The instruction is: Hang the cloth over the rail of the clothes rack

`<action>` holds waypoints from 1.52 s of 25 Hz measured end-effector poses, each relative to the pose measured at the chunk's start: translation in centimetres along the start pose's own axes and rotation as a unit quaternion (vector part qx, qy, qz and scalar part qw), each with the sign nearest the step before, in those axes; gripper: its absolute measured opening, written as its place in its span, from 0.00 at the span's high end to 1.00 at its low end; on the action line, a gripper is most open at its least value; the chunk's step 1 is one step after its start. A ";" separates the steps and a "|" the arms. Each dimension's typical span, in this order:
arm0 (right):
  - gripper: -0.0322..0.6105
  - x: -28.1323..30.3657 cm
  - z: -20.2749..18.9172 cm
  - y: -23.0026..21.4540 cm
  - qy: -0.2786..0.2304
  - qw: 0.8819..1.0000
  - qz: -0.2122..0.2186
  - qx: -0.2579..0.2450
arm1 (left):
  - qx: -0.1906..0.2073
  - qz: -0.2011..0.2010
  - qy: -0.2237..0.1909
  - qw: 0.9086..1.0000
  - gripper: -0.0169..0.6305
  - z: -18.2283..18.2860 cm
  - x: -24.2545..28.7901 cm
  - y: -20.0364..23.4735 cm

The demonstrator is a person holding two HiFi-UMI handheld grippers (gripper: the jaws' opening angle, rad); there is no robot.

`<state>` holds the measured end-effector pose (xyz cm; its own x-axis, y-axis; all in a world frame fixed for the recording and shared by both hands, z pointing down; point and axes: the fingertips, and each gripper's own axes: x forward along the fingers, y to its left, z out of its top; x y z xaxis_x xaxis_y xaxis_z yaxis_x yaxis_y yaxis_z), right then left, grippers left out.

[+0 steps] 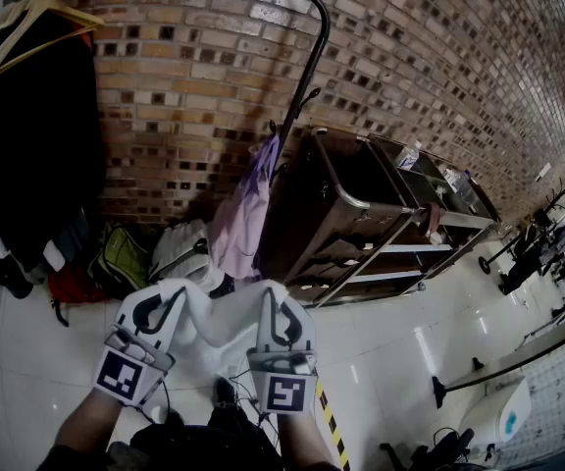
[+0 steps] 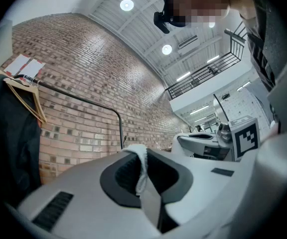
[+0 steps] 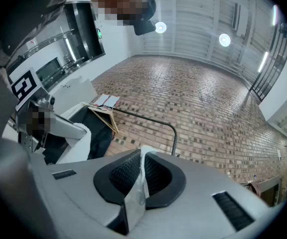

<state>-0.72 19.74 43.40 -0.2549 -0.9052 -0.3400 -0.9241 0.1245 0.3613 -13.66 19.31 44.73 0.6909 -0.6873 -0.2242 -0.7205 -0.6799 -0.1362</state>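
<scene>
White cloth (image 1: 219,314) pinched at its edge by left gripper (image 1: 168,307) and right gripper (image 1: 279,312), spread between them, likely for draping; rail (image 1: 324,37) ahead, above both.

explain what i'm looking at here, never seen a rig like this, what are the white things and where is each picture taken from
No robot here: a person holds hand-held tongs in each hand. The head view comes from a camera on the person's head, looking down at the left tongs and right tongs; the patterned cubes are part of them. The other two pictures come from cameras riding on each pair, looking along its jaws. Both are shut on one white cloth, spread between them. Ahead, against a brick wall, stands a clothes rack with dark garments on hangers; bags lie on the floor beneath.
</scene>
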 end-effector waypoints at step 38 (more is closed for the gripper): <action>0.89 24.4 -14.2 -28.8 0.002 0.997 0.077 0.015 | -0.013 0.031 -0.003 0.999 0.91 -4.1 42.9 0.1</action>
<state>23.68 -11.68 37.00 -0.3937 -0.8762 -0.2781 -0.8820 0.2748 0.3827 16.14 -11.24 39.03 0.6441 -0.7274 -0.2366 -0.7605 -0.6421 -0.0963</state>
